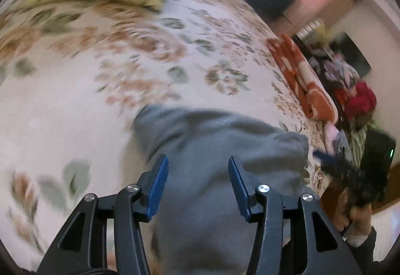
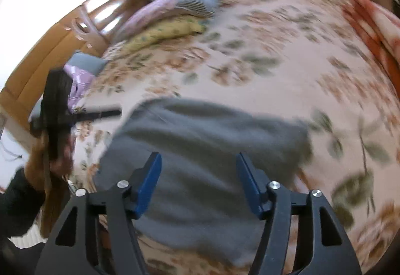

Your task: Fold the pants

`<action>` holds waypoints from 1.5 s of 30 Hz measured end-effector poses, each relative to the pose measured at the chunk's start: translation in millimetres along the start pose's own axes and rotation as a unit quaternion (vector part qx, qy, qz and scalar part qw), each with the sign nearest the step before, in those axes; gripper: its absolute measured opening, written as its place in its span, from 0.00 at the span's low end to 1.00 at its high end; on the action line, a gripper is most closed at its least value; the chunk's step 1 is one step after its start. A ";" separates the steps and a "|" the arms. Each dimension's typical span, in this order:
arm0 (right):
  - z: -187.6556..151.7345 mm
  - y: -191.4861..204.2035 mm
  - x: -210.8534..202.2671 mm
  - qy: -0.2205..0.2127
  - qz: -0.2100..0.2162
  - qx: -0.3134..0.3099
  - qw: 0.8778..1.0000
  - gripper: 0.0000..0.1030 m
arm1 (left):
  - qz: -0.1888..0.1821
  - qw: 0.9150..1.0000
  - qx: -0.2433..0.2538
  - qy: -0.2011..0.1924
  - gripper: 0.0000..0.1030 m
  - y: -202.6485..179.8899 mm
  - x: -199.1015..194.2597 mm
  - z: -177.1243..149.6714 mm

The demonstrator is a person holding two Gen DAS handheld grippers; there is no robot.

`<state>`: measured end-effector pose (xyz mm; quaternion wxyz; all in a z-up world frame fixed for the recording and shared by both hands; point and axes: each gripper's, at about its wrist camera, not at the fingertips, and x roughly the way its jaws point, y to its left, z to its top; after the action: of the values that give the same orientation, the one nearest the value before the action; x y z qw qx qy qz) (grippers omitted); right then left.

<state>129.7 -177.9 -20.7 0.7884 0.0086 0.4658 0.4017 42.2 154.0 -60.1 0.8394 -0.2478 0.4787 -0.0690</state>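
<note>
Both views blurred. Grey pants [image 1: 220, 150] bunched on the floral bed [image 1: 75, 99], lower centre of frame. Left claw [image 1: 197, 185] spread wide above them, gripping nothing. Right claw [image 2: 198, 182] likewise spread, empty.

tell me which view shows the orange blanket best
The left wrist view. There the orange blanket lies along the right edge of the bed, nearly whole, with its cream pattern visible. The right wrist view catches only a blurred part of it, cut off at the upper right edge of the frame.
</note>
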 end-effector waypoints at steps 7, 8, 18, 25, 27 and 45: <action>54.0 75.3 70.4 0.030 0.053 -0.085 0.994 0.62 | 0.003 0.996 -0.085 0.020 0.51 24.5 4.4 -57.5; 62.2 86.0 87.0 0.041 0.055 -0.096 0.993 0.62 | 0.003 0.996 -0.090 0.018 0.51 25.2 5.4 -61.1; 97.7 137.0 234.7 0.192 -0.001 -0.194 0.962 0.63 | -0.009 0.994 -0.103 0.032 0.52 29.8 4.9 -80.6; 100.3 132.9 241.1 0.187 0.020 -0.174 0.967 0.07 | -0.032 0.996 -0.054 0.065 0.18 17.1 15.0 -92.3; 110.0 118.1 240.4 0.163 0.017 -0.131 0.978 0.07 | -0.026 0.996 -0.047 0.066 0.18 15.8 12.9 -96.0; 45.6 21.7 39.5 0.009 0.019 0.014 1.000 0.85 | 0.009 0.999 -0.041 0.003 0.51 4.8 -16.3 -55.2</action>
<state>159.6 -121.3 -15.2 0.7763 0.0251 0.4781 0.4100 -13.3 144.6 -73.1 0.8277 -0.2778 0.4858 -0.0421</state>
